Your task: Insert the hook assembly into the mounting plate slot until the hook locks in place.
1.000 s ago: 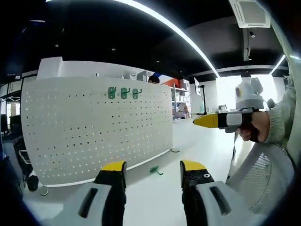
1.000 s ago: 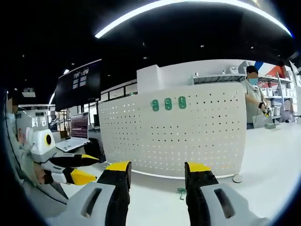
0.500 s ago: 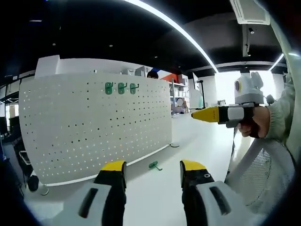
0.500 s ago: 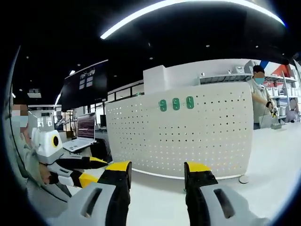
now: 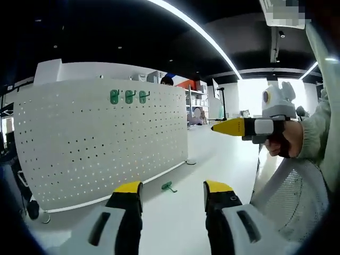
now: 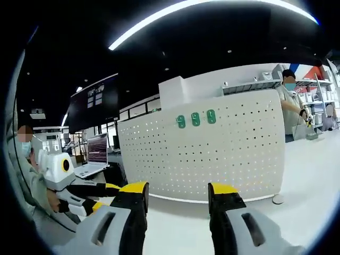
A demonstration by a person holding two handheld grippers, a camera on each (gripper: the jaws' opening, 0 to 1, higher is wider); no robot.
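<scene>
On table (image 5: 180, 223), green hook (image 5: 168, 186) shifted left; left tongs (image 5: 172, 194) unchanged, agape.

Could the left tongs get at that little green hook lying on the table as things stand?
Probably yes. The left tongs stand open and empty, and the green hook lies ahead of them on the bare white table, in front of the pegboard, with nothing between.

Pegboard (image 5: 101, 143) ahead; table (image 5: 175, 223) free.
</scene>
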